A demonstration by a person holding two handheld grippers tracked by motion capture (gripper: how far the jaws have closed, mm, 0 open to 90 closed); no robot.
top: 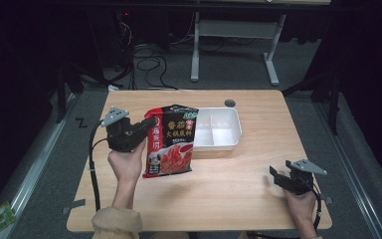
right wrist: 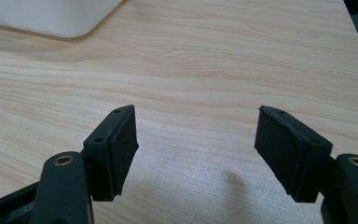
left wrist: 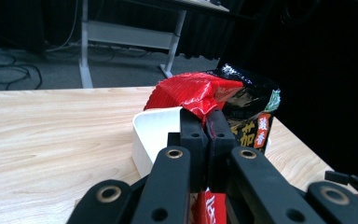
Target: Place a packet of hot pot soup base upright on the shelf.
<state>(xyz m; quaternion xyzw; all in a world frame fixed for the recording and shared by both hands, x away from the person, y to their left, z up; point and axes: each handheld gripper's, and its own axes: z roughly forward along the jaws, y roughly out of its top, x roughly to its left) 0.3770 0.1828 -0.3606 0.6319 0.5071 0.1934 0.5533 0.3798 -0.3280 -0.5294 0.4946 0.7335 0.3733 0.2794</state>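
**One gripper pinching a packet, the other spread wide**

Two black grippers work over a pale wooden table (top: 229, 194). On the left, the left gripper (top: 149, 122) has its jaws pressed together on the edge of a glossy red and black food packet (top: 171, 142), holding it upright just beside, and partly in front of, a white two-compartment plastic tray (top: 219, 128). In the left gripper view the pads clamp the packet's crinkled red top. At the right, well apart from the tray, the right gripper (top: 274, 175) rests low near the table's edge, jaws spread apart over bare wood, nothing between them.
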